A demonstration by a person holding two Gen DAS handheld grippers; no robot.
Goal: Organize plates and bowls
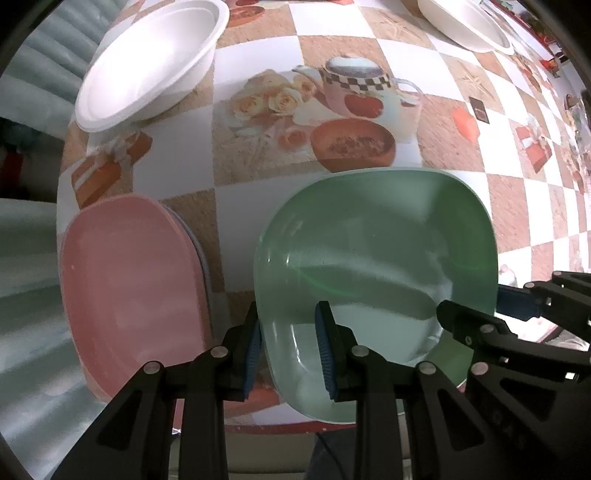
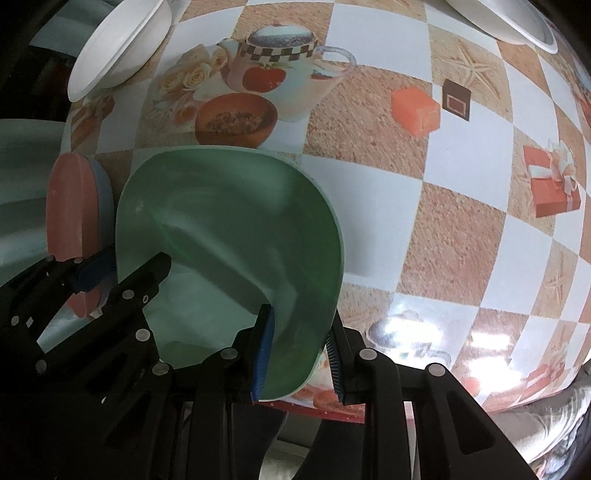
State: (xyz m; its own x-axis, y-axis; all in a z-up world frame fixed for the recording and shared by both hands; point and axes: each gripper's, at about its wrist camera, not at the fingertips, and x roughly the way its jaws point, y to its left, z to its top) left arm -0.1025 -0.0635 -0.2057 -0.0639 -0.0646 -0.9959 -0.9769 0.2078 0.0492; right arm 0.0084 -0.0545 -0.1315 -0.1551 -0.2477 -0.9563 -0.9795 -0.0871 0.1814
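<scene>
We are holding the green plate (image 1: 373, 258) with both grippers at the near edge of the table (image 1: 255, 206), which is wearing a checked cloth with printed teapots and gift boxes; the left gripper (image 1: 290, 354) is pointing down and its blue pads (image 1: 325, 354) are pressing on the plate's left rim, one pad outside and one pad inside, so it is closed on the plate; the right gripper (image 2: 301, 363) is gripping the opposite rim in the same way, with its jaws standing on both sides of the plate wall; in the left wrist view the right gripper is showing as a black frame at the right side, and in the right wrist view the left gripper is showing at the left side; we cannot tell if the plate is touching the cloth or hanging just above it; a pink plate (image 1: 129, 280) is lying just to the left of the green one, on top of a bluish plate (image 2: 105, 199) of which only the edge is showing; one white bowl (image 1: 147, 62) is sitting at the far left of the table and another white bowl (image 1: 469, 22) at the far right, both well apart from the green plate.
</scene>
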